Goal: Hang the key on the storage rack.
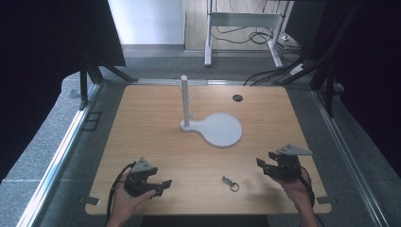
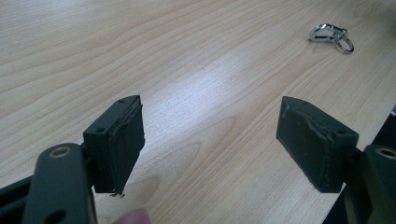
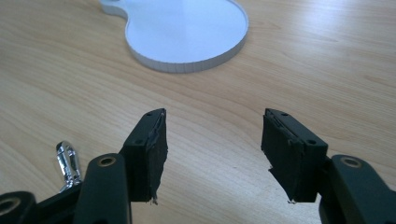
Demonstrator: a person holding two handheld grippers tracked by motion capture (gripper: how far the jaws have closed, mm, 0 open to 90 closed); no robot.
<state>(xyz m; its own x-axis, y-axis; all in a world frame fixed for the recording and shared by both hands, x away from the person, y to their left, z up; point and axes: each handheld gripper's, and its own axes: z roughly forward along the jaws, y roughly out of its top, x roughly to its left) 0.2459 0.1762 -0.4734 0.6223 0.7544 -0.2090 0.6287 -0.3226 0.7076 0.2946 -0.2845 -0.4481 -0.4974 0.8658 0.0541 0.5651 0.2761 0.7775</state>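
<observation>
**Keyring between two open grippers on the near table**

Keyring lies flat on the wooden table, near the front edge and roughly midway between the two hand-held grippers. It is a small silver clasp with a ring joined to it, and neither gripper touches it.

At the near left, the left gripper is held low over the table in the person's left hand, with its jaws pointing right toward the keyring. In the left gripper view its jaws stand wide apart with only bare wood between them, and the keyring lies well beyond them at the far right of that view.

At the near right, the right gripper is held in the person's right hand, its jaws pointing left, and a grey three-cornered plate sits on top of it. In the right gripper view its jaws are apart with nothing between them, though spread less widely than the left pair. The keyring shows there at the left edge, just outside the left jaw and partly hidden behind it.

Farther back, near the middle of the table, a white stand with short pegs rises upright from a flat white base that widens into a round disc toward the right. A dark round hole sits in the tabletop at the far right of the stand.
</observation>
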